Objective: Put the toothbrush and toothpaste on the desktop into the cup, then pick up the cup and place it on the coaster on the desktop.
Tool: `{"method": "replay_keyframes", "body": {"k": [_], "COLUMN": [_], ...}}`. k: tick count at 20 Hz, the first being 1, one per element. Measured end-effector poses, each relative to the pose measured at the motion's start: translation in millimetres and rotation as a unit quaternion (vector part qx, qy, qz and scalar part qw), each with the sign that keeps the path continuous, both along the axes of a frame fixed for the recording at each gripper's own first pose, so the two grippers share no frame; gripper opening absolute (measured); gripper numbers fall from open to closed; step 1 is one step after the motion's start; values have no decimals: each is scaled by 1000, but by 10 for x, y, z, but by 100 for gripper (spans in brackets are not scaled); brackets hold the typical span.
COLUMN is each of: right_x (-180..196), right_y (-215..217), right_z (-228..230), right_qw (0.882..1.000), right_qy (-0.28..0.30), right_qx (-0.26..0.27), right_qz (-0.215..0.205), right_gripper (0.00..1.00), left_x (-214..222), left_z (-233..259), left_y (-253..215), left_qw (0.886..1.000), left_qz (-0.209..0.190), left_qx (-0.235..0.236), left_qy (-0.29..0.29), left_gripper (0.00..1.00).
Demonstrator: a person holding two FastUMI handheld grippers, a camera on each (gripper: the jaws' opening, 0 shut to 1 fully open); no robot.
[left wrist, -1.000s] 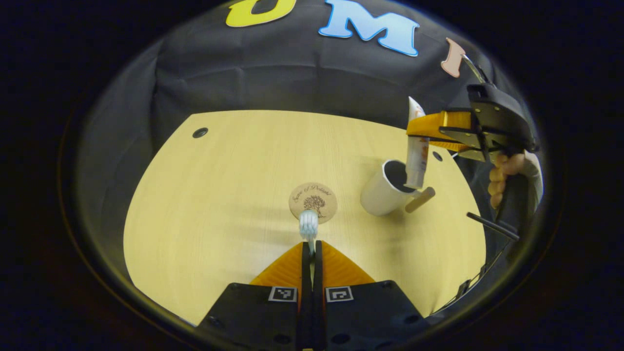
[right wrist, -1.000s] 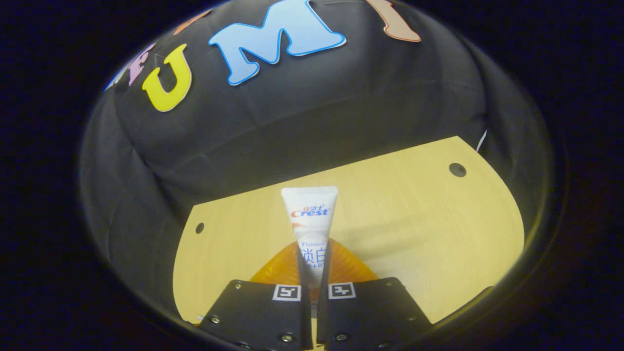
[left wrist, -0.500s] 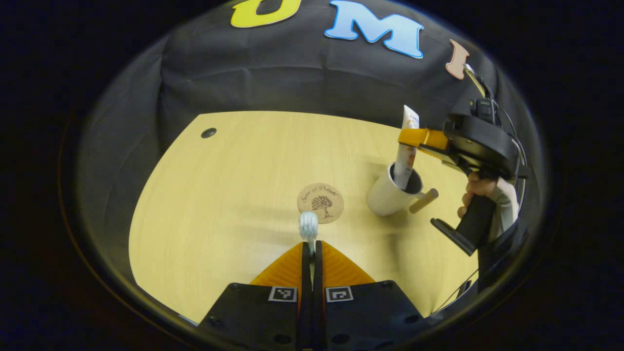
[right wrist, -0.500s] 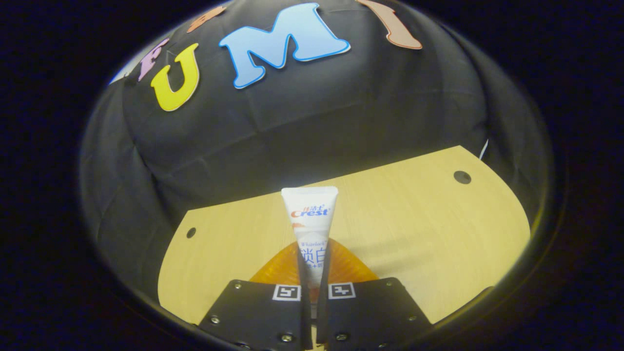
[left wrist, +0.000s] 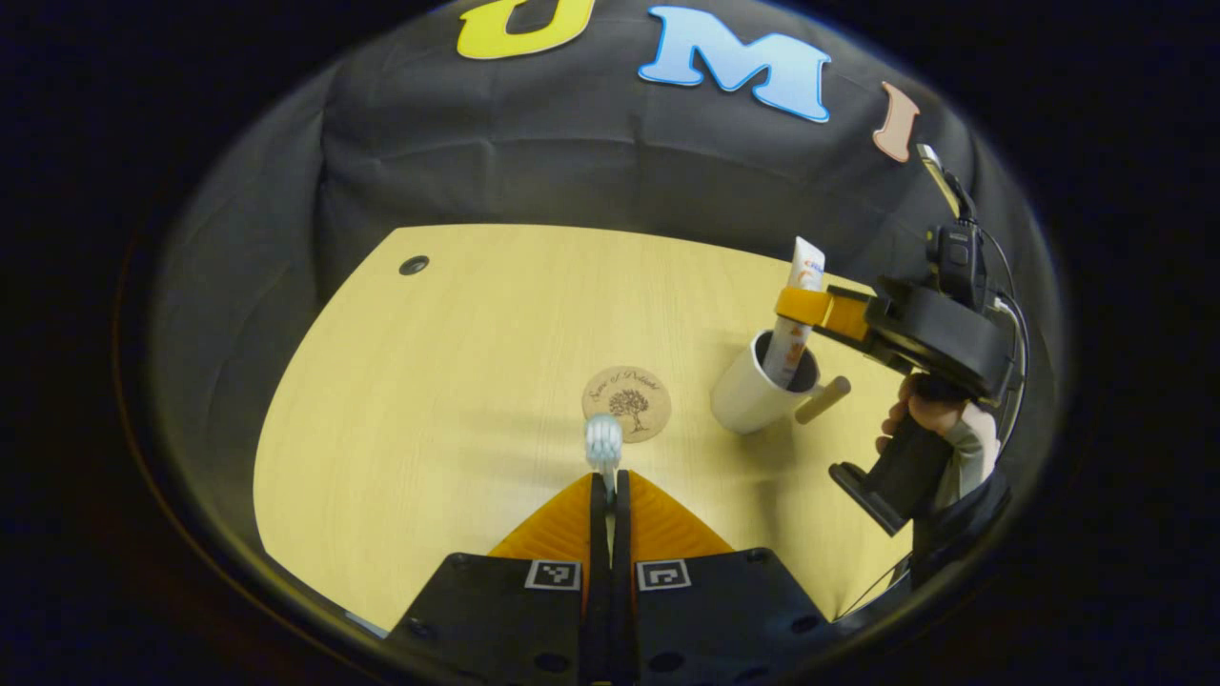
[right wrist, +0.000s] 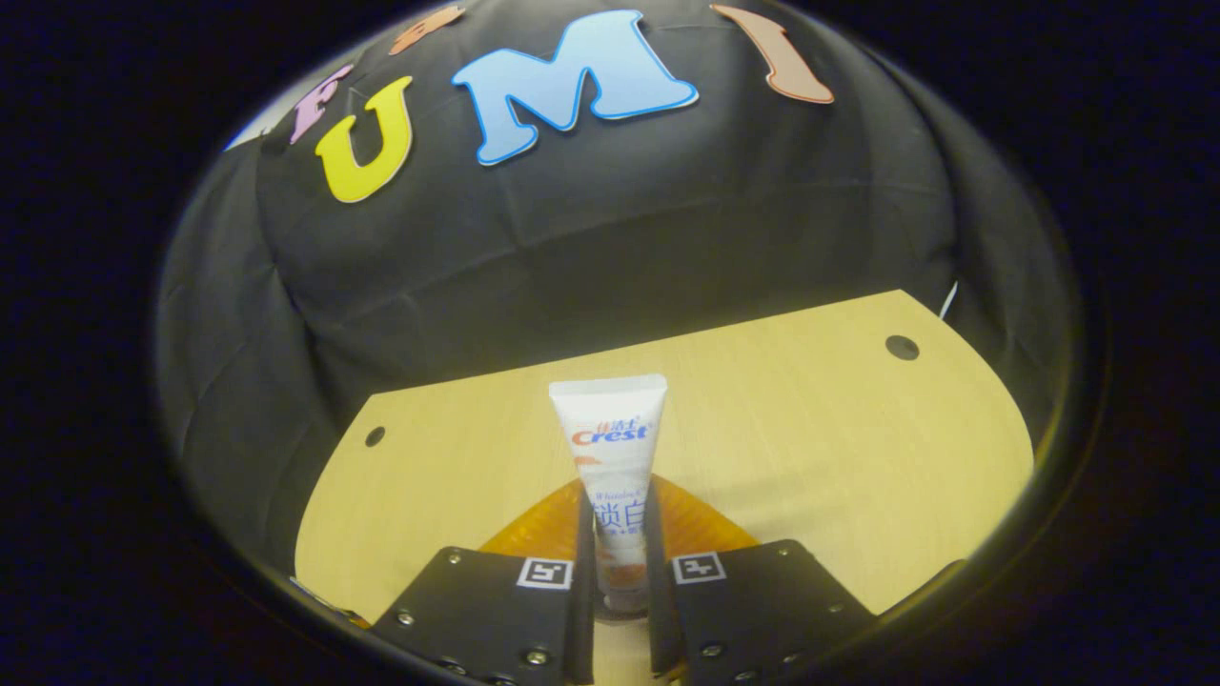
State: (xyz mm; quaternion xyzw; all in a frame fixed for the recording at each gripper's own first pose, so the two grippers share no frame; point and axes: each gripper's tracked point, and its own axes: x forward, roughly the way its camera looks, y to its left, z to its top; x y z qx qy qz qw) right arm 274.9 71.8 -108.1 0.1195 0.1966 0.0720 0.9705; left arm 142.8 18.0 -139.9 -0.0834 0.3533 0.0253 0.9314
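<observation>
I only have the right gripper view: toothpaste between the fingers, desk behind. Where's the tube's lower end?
Observer: In the left gripper view, the toothpaste stands with its lower end inside the cup.
Operator: Is the cup on the coaster yet?
Observer: No. It stands on the desktop beside the coaster, apart from it.
Operator: And the toothbrush?
Observer: The left gripper is shut on the toothbrush. The brush head pokes out past the fingertips, near the coaster's edge.
</observation>
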Motion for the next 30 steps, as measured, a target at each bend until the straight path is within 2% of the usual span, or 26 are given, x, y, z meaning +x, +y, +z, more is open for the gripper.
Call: {"method": "replay_keyframes", "body": {"k": [1,3,5,7,13,14,16,17,19,22,26,30], "right_x": [-24,-96,-149,-185,-314,-335,-368,-393,-466,-629,-874,-1068], "right_y": [21,67,85,80,-152,-216,-364,-443,-595,-797,-1048,-1296], "right_z": [-18,-54,-47,40,561,649,750,772,760,646,386,144], "right_qw": [1000,1000,1000,1000,998,997,996,996,996,996,997,996], "right_qy": [-1,4,3,-8,-56,-65,-74,-77,-77,-68,-45,-22], "right_qx": [-6,-12,-19,-17,27,34,40,39,33,28,32,40], "right_qz": [4,15,20,19,-3,-9,-21,-26,-36,-47,-61,-76], "right_gripper": [23,32,50,53,53,55,51,53,51,53,53,53], "left_x": [41,139,204,256,197,224,285,328,420,593,908,1234], "left_z": [40,118,146,152,340,366,376,411,507,616,782,963], "left_y": [-35,-128,-187,-230,-319,-338,-387,-438,-533,-638,-884,-1101], "left_qw": [1000,1000,1000,1000,999,998,998,998,997,994,987,980], "left_qz": [-1,-3,-5,-7,-21,-23,-26,-28,-37,-52,-72,-88], "left_qx": [1,2,-1,-3,-9,-9,-13,-18,-23,-33,-60,-64], "left_qy": [-3,-10,-18,-25,-49,-50,-54,-59,-71,-93,-128,-165], "left_gripper": [6,7,7,7,7,7,7,7,7,7,7,7]}}
